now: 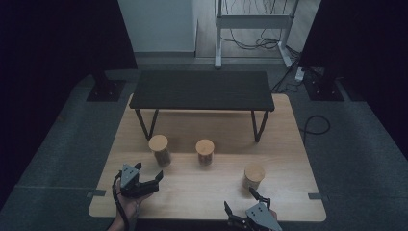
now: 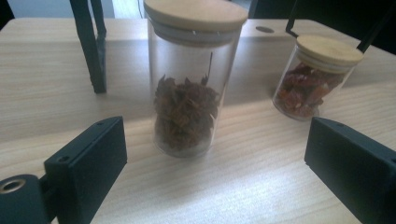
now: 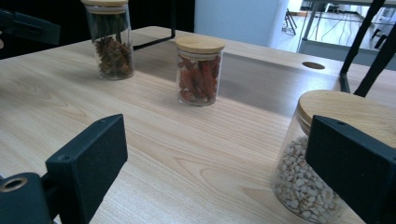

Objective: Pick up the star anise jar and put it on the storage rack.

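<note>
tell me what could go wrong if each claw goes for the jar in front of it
1. The tall jar stands narrow and high, so a nudge from the open left claw might topple it.
2. The seed jar sits off to one side of the open right claw, so one jaw could push it toward the table edge instead of straddling it.

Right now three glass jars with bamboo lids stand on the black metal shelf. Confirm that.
Wrong place. The three glass jars with bamboo lids stand on the light wooden table, in front of the black metal shelf, as the high view shows.
</note>
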Tool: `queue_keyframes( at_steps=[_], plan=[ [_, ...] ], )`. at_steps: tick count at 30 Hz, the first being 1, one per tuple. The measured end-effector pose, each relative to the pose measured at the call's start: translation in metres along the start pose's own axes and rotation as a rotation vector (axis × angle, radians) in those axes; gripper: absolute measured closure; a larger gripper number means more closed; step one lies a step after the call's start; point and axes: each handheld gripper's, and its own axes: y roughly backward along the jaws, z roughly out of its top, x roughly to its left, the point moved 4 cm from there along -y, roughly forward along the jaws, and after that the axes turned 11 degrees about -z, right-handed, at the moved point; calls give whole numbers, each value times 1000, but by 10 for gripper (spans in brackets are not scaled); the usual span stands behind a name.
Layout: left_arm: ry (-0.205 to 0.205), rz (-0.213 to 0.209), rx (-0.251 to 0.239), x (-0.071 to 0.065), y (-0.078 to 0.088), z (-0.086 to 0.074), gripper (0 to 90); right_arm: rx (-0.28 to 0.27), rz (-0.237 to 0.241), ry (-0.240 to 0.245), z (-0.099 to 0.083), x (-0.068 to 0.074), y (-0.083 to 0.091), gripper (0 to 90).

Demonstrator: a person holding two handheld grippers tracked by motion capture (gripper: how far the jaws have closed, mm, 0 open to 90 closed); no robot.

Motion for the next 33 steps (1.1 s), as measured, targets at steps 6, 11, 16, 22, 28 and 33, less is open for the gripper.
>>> queue_keyframes(
  at_steps=[6, 11, 16, 22, 28, 33],
  plan=[
    [8, -9, -8, 2, -6, 5, 56, 14, 10, 6, 0, 2, -4, 53],
    [-16, -6, 4, -1, -14, 6, 56, 18, 17, 6, 0, 3, -4, 52],
    [-26, 21, 12, -2, -22, 7, 57, 21, 20, 4, 0, 2, -4, 53],
    [-35, 59, 19, -3, -27, 9, 54, 26, 24, 12, 1, 5, -5, 54],
    [-35, 76, 26, -1, -33, 9, 54, 31, 40, 21, 1, 8, -6, 55],
    [-47, 93, 33, -1, -41, 10, 54, 34, 41, 25, 1, 8, -6, 55]
  ],
)
